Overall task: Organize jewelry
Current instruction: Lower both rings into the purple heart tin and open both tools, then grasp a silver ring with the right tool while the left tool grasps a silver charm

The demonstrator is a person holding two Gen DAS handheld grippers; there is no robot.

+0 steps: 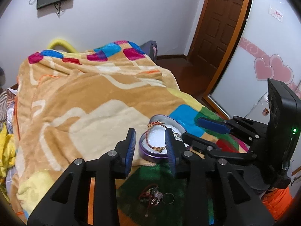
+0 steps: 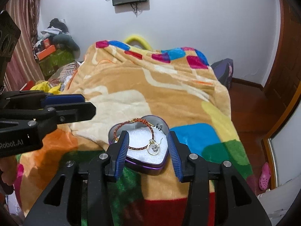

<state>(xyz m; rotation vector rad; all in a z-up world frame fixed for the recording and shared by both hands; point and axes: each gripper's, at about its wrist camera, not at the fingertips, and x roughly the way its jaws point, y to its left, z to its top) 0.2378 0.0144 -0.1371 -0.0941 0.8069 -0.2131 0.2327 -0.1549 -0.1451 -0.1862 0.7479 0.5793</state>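
A purple heart-shaped tin [image 2: 150, 166] with a white foam lining lies open on the blanket. Inside it lies a braided red-and-gold bracelet [image 2: 139, 121] with a round clear pendant [image 2: 153, 148]. My right gripper [image 2: 148, 141] hovers just in front of the tin, open, with nothing pinched between its blue pads. In the left wrist view the same tin [image 1: 150, 155] and bracelet [image 1: 151, 145] show between the fingers of my left gripper [image 1: 150, 141], which is also open and empty. A small tangle of other jewelry [image 1: 156, 197] with a red cord and a ring lies nearer, on a green patch.
A tan blanket [image 2: 169, 98] with coloured squares covers the bed. Its right edge drops to a dark wood floor [image 2: 250, 101] with a pink slipper [image 2: 264, 176]. Boxes and clothes [image 2: 54, 54] are piled at far left. A brown door [image 1: 222, 20] stands beyond the bed.
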